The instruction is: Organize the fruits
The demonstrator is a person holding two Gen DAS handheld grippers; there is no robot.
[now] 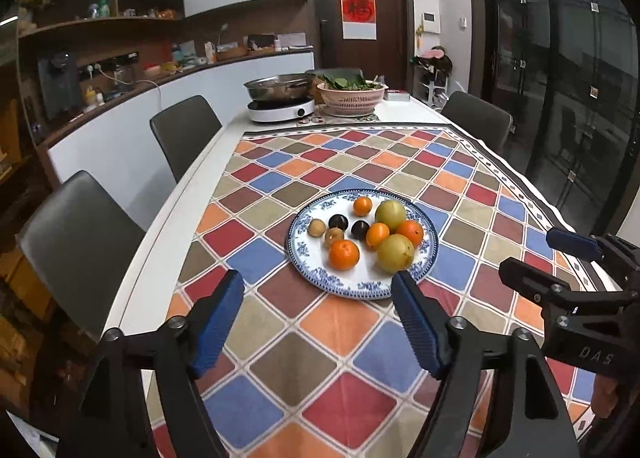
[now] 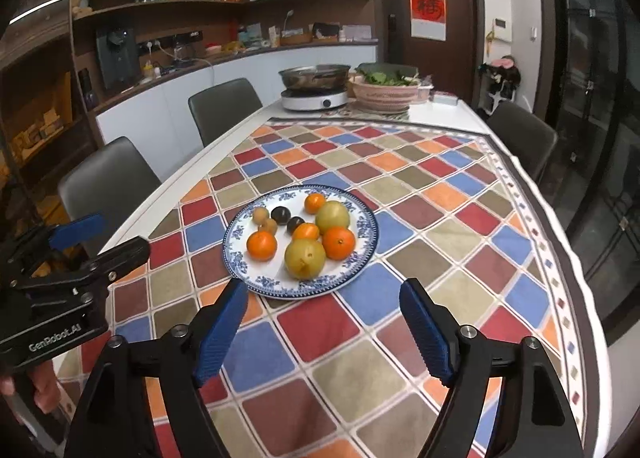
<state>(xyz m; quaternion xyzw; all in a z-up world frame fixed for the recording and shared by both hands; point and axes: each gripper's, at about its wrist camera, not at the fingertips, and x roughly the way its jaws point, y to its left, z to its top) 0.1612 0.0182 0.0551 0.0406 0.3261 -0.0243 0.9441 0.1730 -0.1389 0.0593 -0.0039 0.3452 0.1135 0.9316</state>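
Observation:
A blue-and-white plate (image 1: 308,254) (image 2: 240,254) sits on the chequered tablecloth (image 1: 340,358) and holds several fruits: oranges (image 1: 344,255) (image 2: 262,245), two yellow-green fruits (image 1: 395,253) (image 2: 305,259), two dark plums (image 1: 338,222) (image 2: 281,215) and small brown fruits (image 1: 316,227) (image 2: 261,215). My left gripper (image 1: 320,286) hovers open in front of the plate's near rim, nothing between its blue pads. My right gripper (image 2: 324,294) is open too, just short of the plate, empty. Each gripper shows at the side of the other's view.
At the table's far end stand a steel pot on a white cooker (image 1: 280,106) (image 2: 314,96) and a pink basket of greens (image 1: 351,96) (image 2: 386,92). Grey chairs (image 1: 184,130) (image 2: 108,178) line the left side, another (image 1: 476,114) the right.

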